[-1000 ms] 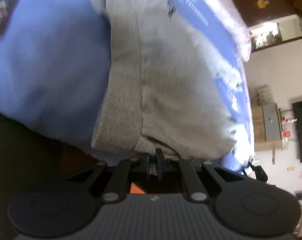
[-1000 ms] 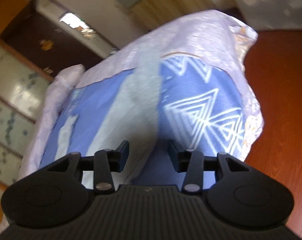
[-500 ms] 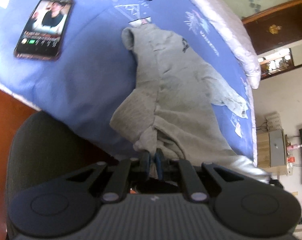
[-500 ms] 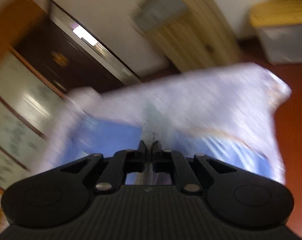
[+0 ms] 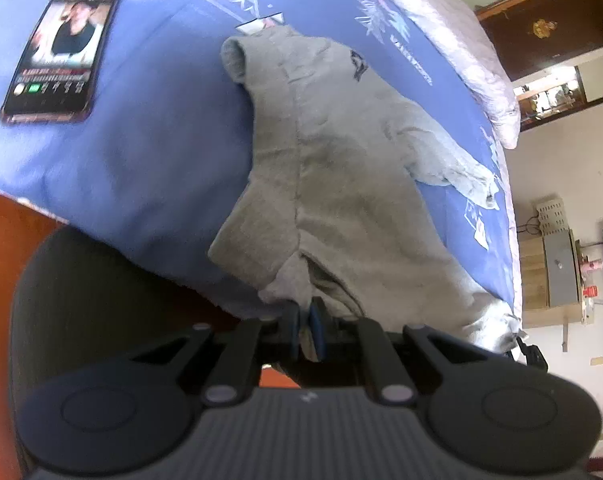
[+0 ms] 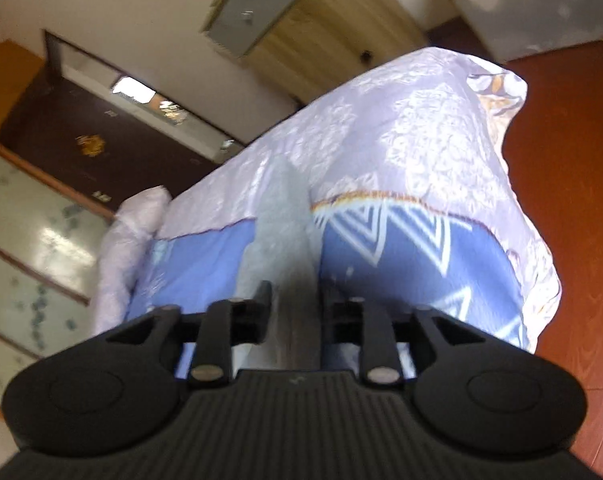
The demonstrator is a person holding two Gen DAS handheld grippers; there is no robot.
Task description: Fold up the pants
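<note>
We note a blue patterned bedspread (image 5: 149, 152) as our landmark. A phone (image 5: 59, 56) lies face-up on it, screen lit, with a dark chair back (image 5: 101, 300) just below its near edge. Beyond its far end we see a yellow-lidded storage bin (image 6: 529, 8) on red-brown floor (image 6: 581, 184).

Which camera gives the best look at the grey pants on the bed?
The left wrist view: the grey cotton pants lie spread across the blue bedspread, clamped in the left tongs. The right wrist view shows only a blurred grey strip.
</note>
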